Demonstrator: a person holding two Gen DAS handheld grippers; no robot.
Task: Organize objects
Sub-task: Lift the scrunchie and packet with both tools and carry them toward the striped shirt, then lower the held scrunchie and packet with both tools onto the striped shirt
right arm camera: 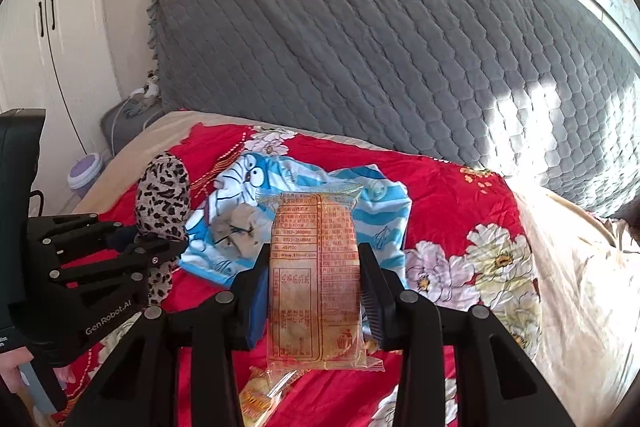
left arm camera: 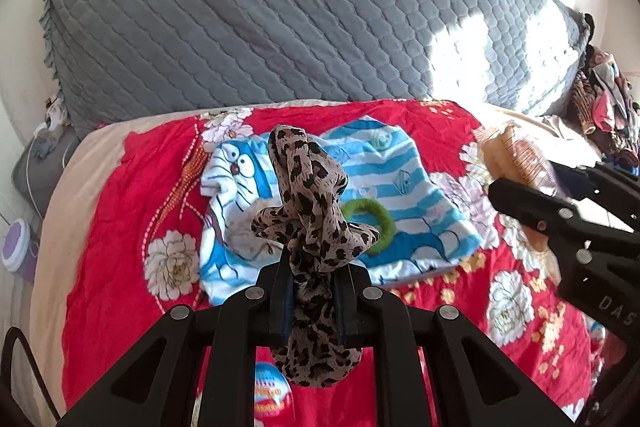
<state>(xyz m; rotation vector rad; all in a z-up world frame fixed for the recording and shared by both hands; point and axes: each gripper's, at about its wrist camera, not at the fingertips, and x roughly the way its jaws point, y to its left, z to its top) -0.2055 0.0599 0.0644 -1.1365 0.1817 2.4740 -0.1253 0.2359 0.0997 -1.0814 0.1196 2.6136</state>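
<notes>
Over one red bedspread [left arm camera: 112, 227], left gripper [left arm camera: 312, 291] pinches one leopard scarf [left arm camera: 308, 187], right gripper [right arm camera: 312, 279] one snack packet [right arm camera: 312, 267].

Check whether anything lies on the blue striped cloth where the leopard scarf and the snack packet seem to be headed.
Yes. A green ring and a crumpled grey piece lie on the blue striped cloth. The leopard scarf and snack packet are held above them.

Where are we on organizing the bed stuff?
Nothing looks sorted yet. In hand: left hand-held gripper clamps the leopard-print cloth; right hand-held gripper holds a snack packet. Left: green ring on the cartoon striped cloth, another packet on the red bedspread.
</notes>
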